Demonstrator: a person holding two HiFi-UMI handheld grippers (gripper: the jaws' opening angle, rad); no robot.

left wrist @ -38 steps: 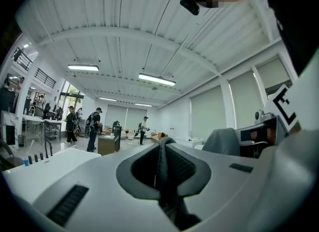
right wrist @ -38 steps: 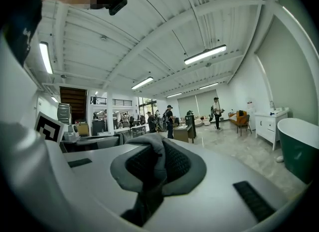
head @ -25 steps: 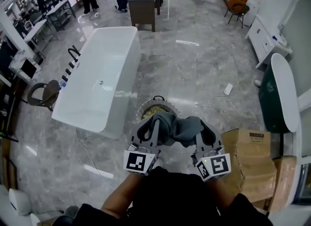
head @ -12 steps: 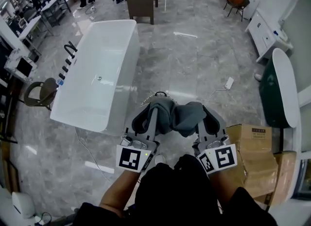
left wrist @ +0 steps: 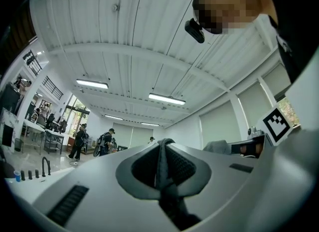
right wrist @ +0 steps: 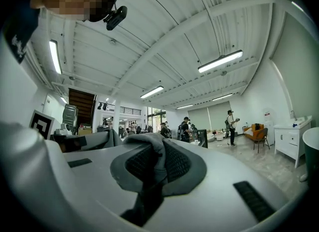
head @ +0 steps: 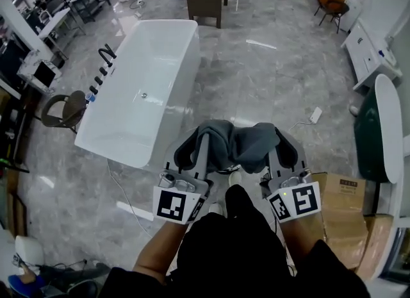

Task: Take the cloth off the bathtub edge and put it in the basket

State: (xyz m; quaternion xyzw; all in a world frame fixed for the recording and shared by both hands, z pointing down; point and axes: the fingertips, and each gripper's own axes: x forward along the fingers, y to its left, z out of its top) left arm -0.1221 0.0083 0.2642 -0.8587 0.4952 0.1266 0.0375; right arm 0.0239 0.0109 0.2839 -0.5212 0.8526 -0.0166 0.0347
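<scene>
The crumpled grey fabric cloth (head: 238, 148) hung clear of the white bathtub (head: 147, 79), between left gripper (head: 194, 146) and right gripper (head: 282, 149). Both sets of fingers (left wrist: 185, 166) pinched folds, apparently for carrying. Basket unseen.

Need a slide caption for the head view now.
Head view: left claw and right claw hold a grey cloth between them over the marble floor, beside the white bathtub.

Your cloth (head: 234, 146) is dark grey. Your left gripper (left wrist: 162, 148) and right gripper (right wrist: 154, 151) are pale grey, each with 1 black-and-white square marker; their fingers (left wrist: 185, 166) carry dark ribbed pads. The bathtub (head: 144, 91) is white, the floor (head: 256, 85) grey-marbled, the boxes (head: 339, 207) cardboard-brown, the chair (head: 330, 2) orange.
</scene>
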